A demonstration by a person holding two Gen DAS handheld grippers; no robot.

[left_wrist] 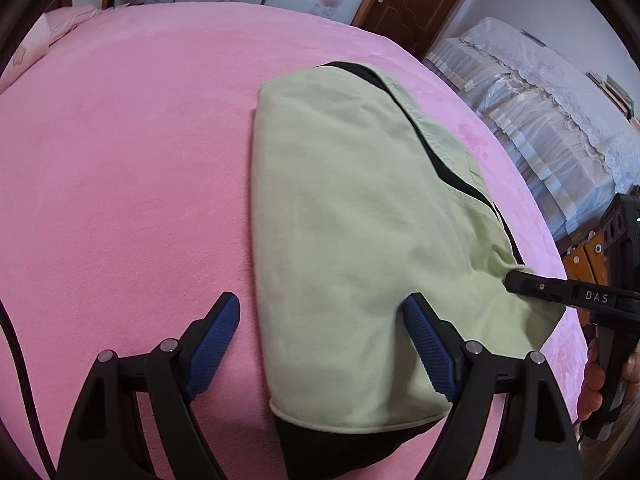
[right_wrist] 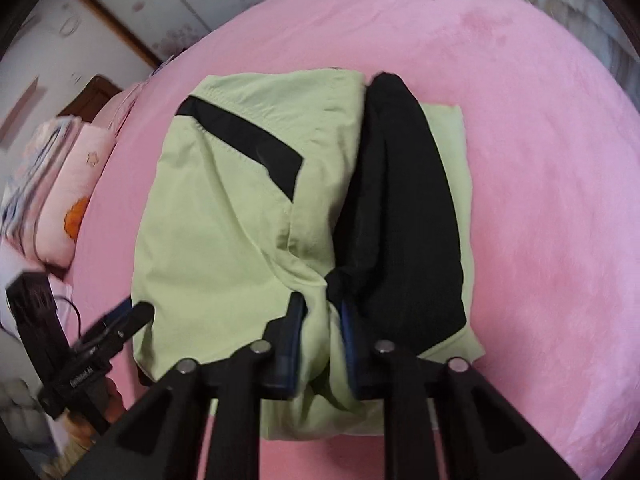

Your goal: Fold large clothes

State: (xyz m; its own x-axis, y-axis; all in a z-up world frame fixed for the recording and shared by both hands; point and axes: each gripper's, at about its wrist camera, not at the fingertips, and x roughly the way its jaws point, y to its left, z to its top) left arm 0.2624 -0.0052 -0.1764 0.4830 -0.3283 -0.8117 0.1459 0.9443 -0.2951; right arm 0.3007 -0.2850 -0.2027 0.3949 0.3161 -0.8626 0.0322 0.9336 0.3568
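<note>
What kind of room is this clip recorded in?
Most likely a home bedroom: the garment lies on a bed with a pink plush cover, pillows sit at its edge, and a wooden door stands behind.

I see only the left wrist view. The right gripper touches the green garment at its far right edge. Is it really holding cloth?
Observer: Yes. In the right wrist view the right gripper is closed on a bunch of the green garment, with cloth pinched between its pads.
Operator: Is the garment all green on that side?
Observer: No. A black panel lies along its right part, and a black diagonal stripe crosses the green.
Operator: And my left gripper, does it hold anything?
Observer: No. From the right wrist view the left gripper sits at the garment's left edge, apart from the cloth as far as I can tell.
</note>
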